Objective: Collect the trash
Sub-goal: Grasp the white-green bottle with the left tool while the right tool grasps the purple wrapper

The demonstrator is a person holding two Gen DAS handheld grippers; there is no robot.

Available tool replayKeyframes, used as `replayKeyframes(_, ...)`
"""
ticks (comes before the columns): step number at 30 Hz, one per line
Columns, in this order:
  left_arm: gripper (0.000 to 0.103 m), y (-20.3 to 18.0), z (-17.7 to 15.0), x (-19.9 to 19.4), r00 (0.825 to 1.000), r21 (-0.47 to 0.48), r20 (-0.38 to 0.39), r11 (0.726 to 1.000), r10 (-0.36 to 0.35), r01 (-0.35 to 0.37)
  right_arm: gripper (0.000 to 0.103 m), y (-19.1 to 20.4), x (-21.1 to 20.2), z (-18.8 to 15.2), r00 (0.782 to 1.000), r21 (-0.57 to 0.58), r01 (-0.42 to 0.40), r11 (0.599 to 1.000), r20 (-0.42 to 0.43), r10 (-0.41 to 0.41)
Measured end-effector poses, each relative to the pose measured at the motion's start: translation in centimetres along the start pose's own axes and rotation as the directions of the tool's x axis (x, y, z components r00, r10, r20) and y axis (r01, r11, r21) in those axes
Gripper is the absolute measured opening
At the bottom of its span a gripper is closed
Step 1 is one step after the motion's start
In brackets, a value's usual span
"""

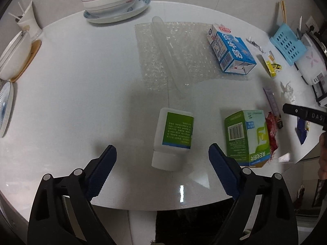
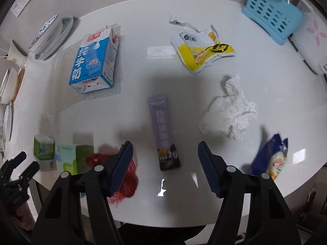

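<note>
My left gripper (image 1: 162, 155) is open just above a white bottle with a green label (image 1: 173, 136) that lies on its side between the fingers. A green and white carton (image 1: 246, 137) stands to its right, with red mesh (image 1: 271, 132) behind it. My right gripper (image 2: 165, 153) is open around the near end of a purple snack wrapper (image 2: 164, 130). Red mesh (image 2: 124, 181) lies under its left finger. A blue milk carton (image 2: 95, 61), a yellow wrapper (image 2: 202, 51), a crumpled tissue (image 2: 229, 112) and a blue packet (image 2: 271, 157) lie around it.
Stacked bowls and plates (image 1: 114, 2) stand at the far left of the white round table (image 1: 81, 81). Bubble wrap (image 1: 179, 51) lies mid-table. A light blue basket (image 2: 271, 12) and a white appliance (image 2: 312, 38) stand at the far right. The table's near edge is just below both grippers.
</note>
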State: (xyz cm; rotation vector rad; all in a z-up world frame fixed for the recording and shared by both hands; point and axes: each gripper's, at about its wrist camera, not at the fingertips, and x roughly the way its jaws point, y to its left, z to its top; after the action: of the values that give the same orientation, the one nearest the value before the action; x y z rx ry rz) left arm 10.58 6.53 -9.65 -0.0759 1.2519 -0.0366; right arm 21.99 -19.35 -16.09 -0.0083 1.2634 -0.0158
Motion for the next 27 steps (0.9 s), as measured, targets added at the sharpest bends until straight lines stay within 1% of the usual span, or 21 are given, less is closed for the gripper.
replayKeyframes(2,0.086,0.0,0.3,0.8,1.0,0.008,-0.022,1.0,-0.016,0.016,0.057,0.2,1.1,0.8,1.0,0.007,0.0,1.0,-0.029,0.0)
replayKeyframes(6,0.085,0.1,1.0,1.9,0.999,0.022,-0.05,1.0,-0.021,0.022,0.054,0.2,2.9,1.7,0.998,0.022,0.014,1.0,-0.066,-0.012)
replayKeyframes(8,0.081,0.1,1.2,2.3,0.997,0.021,-0.069,0.999,-0.027,0.028,0.053,0.3,3.5,2.1,0.997,0.029,0.013,0.999,-0.081,-0.011)
replayKeyframes(12,0.076,0.1,1.7,3.0,0.994,0.021,-0.1,0.999,-0.034,0.036,0.048,0.3,4.5,2.4,0.995,0.041,0.018,0.999,-0.101,-0.013)
replayKeyframes(14,0.067,0.0,1.8,3.4,0.991,0.015,-0.122,0.999,-0.048,0.05,0.045,0.4,4.8,2.7,0.994,0.044,0.02,0.999,-0.105,-0.016)
replayKeyframes(16,0.063,-0.2,1.8,3.6,0.992,0.032,-0.124,0.999,-0.036,0.04,0.042,0.5,5.2,3.1,0.994,0.042,0.022,0.999,-0.106,-0.017)
replayKeyframes(17,0.059,-0.4,1.8,3.6,0.992,0.038,-0.125,0.999,-0.033,0.038,0.04,0.5,5.3,3.3,0.994,0.041,0.024,0.999,-0.106,-0.02)
replayKeyframes(18,0.057,-0.5,1.8,3.7,0.99,0.041,-0.133,0.998,-0.035,0.041,0.036,0.6,5.6,3.6,0.994,0.038,0.031,0.999,-0.106,-0.027)
replayKeyframes(19,0.049,-0.5,1.8,3.9,0.989,0.041,-0.142,0.998,-0.041,0.047,0.033,0.6,5.7,3.7,0.994,0.033,0.041,0.999,-0.107,-0.037)
replayKeyframes(21,0.043,-0.6,1.8,4.0,0.989,0.05,-0.145,0.998,-0.031,0.039,0.022,0.7,5.6,4.1,0.993,0.03,0.052,0.998,-0.11,-0.048)
replayKeyframes(27,0.042,-0.9,2.2,4.3,0.986,0.041,-0.165,0.999,-0.024,0.031,0.015,0.6,5.4,4.0,0.993,0.034,0.058,0.998,-0.105,-0.054)
